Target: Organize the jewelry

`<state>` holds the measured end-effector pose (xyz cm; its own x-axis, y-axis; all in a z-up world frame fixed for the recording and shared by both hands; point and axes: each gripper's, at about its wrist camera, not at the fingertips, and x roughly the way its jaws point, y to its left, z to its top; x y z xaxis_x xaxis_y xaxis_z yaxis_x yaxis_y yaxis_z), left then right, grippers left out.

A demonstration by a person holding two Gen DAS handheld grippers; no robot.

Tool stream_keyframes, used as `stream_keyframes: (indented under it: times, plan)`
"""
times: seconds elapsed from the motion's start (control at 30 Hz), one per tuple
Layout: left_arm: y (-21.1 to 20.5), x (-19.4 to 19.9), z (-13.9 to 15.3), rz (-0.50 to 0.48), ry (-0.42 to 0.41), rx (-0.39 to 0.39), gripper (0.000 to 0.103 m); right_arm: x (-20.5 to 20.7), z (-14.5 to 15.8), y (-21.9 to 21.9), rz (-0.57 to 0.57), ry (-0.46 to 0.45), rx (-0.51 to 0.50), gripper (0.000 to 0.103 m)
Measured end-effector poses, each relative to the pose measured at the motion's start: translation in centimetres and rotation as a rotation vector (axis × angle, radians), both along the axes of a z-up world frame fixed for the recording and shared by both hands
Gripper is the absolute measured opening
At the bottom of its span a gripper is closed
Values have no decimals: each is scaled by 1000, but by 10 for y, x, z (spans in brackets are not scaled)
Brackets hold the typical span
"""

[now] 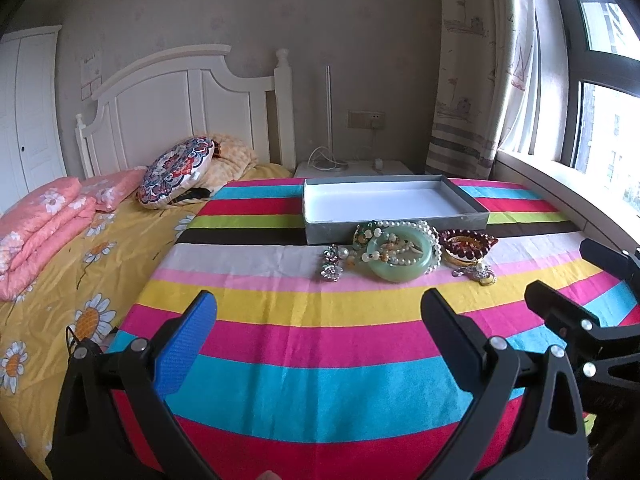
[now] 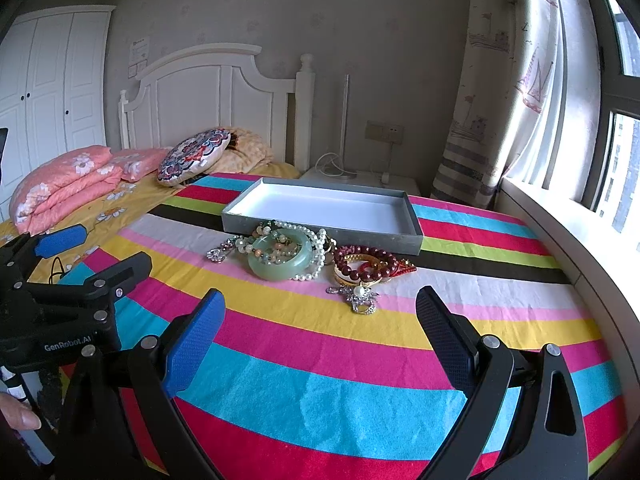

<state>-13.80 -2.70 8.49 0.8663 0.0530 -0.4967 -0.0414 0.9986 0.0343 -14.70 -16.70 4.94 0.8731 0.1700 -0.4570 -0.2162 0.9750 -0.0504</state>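
Observation:
A heap of jewelry lies on the striped cloth in front of a shallow grey box (image 1: 394, 228) (image 2: 320, 234) with a white, empty inside. A green jade bangle (image 1: 400, 270) (image 2: 280, 270) rests in the middle, ringed by a white pearl strand (image 1: 434, 240) (image 2: 316, 268). Right of it sit dark red bead bracelets (image 1: 468, 246) (image 2: 366, 268) and a silver brooch (image 1: 478, 272) (image 2: 360, 296); another silver piece (image 1: 332, 268) (image 2: 218, 254) lies left. My left gripper (image 1: 320, 316) and right gripper (image 2: 320, 314) both stand open, short of the heap, holding nothing.
The striped cloth (image 1: 320, 360) covers a surface beside a bed with a yellow daisy sheet (image 1: 60, 292), pink folded quilts (image 1: 40, 224) and a round patterned cushion (image 1: 176, 172). A window sill (image 2: 580, 248) runs along the right. A nightstand (image 1: 356, 168) stands behind the box.

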Motion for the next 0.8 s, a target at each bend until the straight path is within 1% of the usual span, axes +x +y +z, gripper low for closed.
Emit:
stream_keyframes:
  times: [0.17, 0.3, 0.37, 0.4, 0.53, 0.6, 0.8]
  plan:
    - [1, -1, -1, 2, 3, 0, 101, -2, -1, 0, -26, -7, -11, 92]
    - [1, -1, -1, 1, 3, 0, 101, -2, 1, 0, -36, -17, -44, 92]
    - [1, -1, -2, -1, 5, 3, 101, -1, 1, -1, -40, -7, -42, 92]
    - [1, -2, -2, -3, 5, 4, 101, 0, 1, -2, -43, -1, -26, 92]
    - [1, -2, -4, -5, 9, 6, 101, 1, 2, -1, -47, 36, -46, 92]
    - [1, -2, -4, -5, 9, 5, 101, -1, 2, -1, -48, 10, -52, 92]
    - [1, -3, -6, -5, 10, 5, 101, -1, 2, -3, -48, 11, -25, 92]
